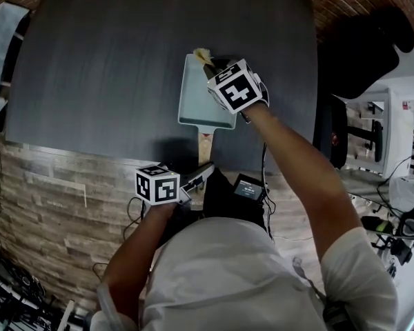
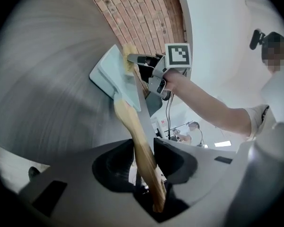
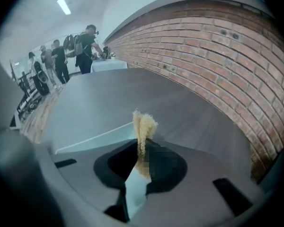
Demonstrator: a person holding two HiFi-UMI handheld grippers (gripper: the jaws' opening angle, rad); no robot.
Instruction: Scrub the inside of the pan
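Observation:
A pale teal rectangular pan lies on the dark grey table, its wooden handle pointing toward me over the near edge. My left gripper is shut on that handle; in the left gripper view the handle runs between the jaws up to the pan. My right gripper hangs over the pan's far right corner, shut on a yellowish scrubber. In the right gripper view the scrubber sticks out of the jaws above the pan's rim.
A red brick wall runs along the table's far side. Light wood flooring lies below the near edge. A white bench with equipment stands at the right. Several people stand far off behind a white table.

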